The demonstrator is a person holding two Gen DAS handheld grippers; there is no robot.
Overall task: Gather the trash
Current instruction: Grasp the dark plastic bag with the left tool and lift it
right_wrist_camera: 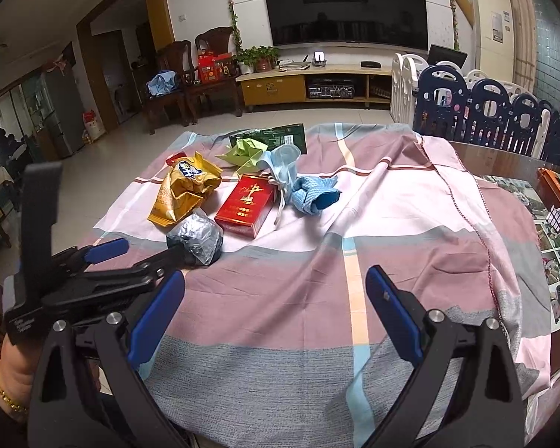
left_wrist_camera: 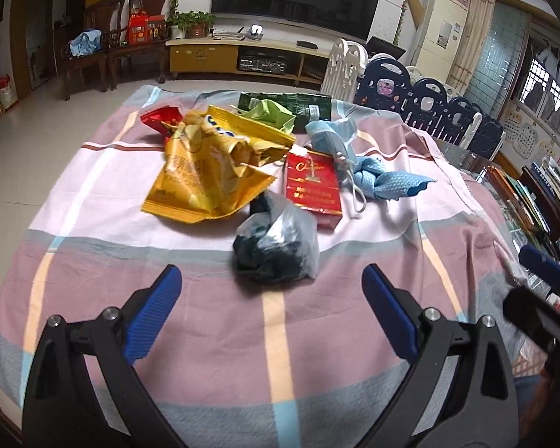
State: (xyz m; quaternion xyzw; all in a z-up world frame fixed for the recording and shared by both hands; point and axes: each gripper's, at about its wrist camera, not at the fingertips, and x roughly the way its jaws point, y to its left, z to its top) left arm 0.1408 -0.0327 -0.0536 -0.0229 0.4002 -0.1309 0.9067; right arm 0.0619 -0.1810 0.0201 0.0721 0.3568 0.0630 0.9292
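Note:
Trash lies on a checked cloth (left_wrist_camera: 93, 194) over the table. Nearest is a crumpled clear bag with dark contents (left_wrist_camera: 276, 246) (right_wrist_camera: 196, 239). Behind it are a yellow snack bag (left_wrist_camera: 205, 175) (right_wrist_camera: 183, 190), a red cigarette box (left_wrist_camera: 311, 186) (right_wrist_camera: 244, 205), a blue face mask (left_wrist_camera: 330, 134) (right_wrist_camera: 282, 164), a blue cloth (left_wrist_camera: 388, 183) (right_wrist_camera: 311, 196), a light green wrapper (left_wrist_camera: 268, 114) (right_wrist_camera: 244, 153) and a dark green packet (left_wrist_camera: 302, 106). My left gripper (left_wrist_camera: 272, 287) (right_wrist_camera: 151, 247) is open, just short of the clear bag. My right gripper (right_wrist_camera: 276, 283) is open over bare cloth.
A red wrapper (left_wrist_camera: 158, 119) peeks out behind the yellow bag. A navy and white play fence (right_wrist_camera: 496, 119) stands at the right. Photos under glass (right_wrist_camera: 556, 246) show past the cloth's right edge. TV cabinet (right_wrist_camera: 310, 86) and wooden chairs (right_wrist_camera: 175, 86) stand beyond the floor.

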